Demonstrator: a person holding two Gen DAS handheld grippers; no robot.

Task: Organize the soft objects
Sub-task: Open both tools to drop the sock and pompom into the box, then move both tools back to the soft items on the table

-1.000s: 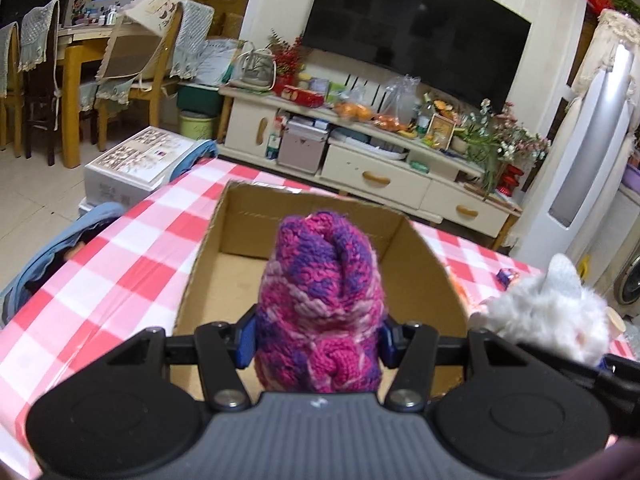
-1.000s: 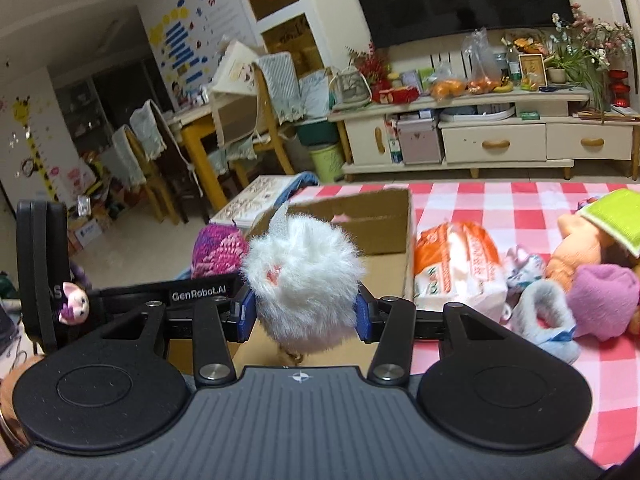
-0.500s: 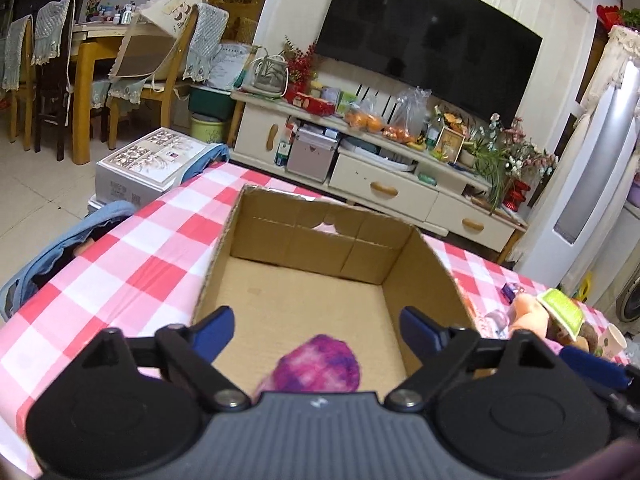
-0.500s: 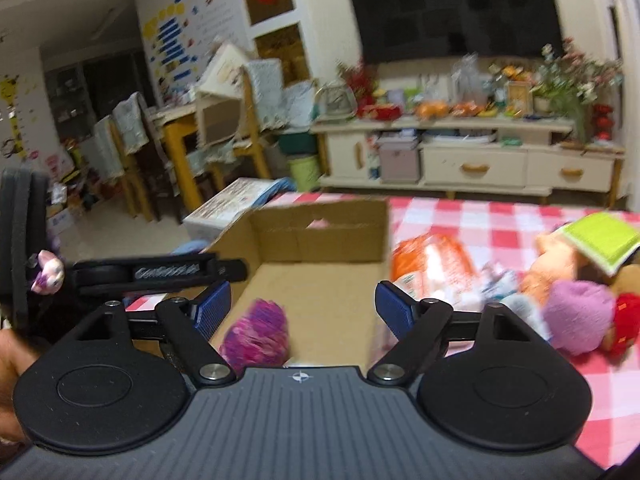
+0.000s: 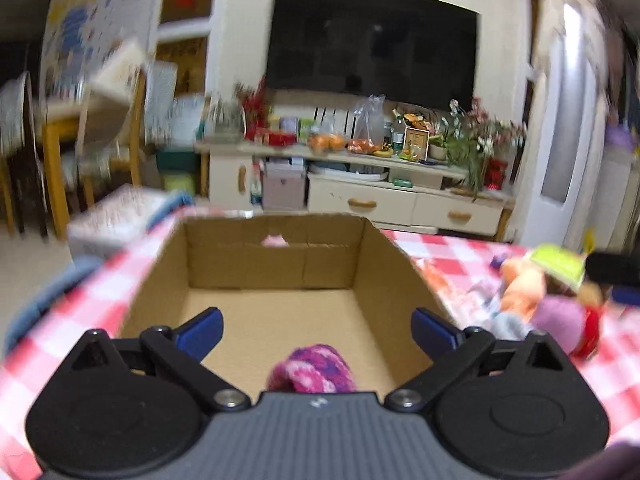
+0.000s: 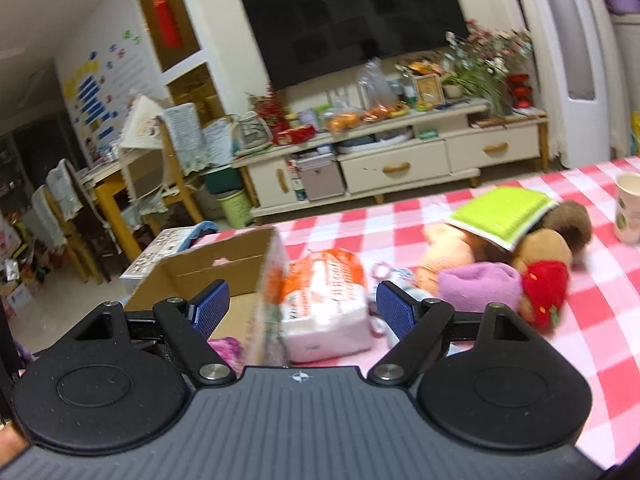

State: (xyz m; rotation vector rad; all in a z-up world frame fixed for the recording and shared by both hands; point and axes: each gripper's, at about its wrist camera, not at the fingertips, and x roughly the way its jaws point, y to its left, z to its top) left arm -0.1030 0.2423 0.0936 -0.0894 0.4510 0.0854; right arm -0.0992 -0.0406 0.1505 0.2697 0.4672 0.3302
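An open cardboard box (image 5: 404, 264) stands on the red-checked table; it also shows in the right wrist view (image 6: 208, 260). A pink-purple knitted hat (image 5: 312, 372) lies on the box floor near me, and a sliver of it shows in the right wrist view (image 6: 226, 346). My left gripper (image 5: 316, 326) is open and empty above the box. My right gripper (image 6: 302, 308) is open and empty, over the box's right wall and an orange-white packet (image 6: 324, 300). A pile of plush toys (image 6: 512, 256) with a purple soft piece (image 6: 476, 284) lies to the right. The white fluffy toy is out of sight.
A green-and-white cloth (image 6: 504, 216) rests on the plush pile. A paper cup (image 6: 628, 208) stands at the far right of the table. Beyond the table are a TV cabinet (image 6: 400, 160), a wooden table with chairs (image 6: 108, 184) and a white box on the floor (image 5: 116, 212).
Both grippers opened and dropped the knitted hat and the white fluffy toy over the box. The right gripper has since swung right toward the packet and the plush pile.
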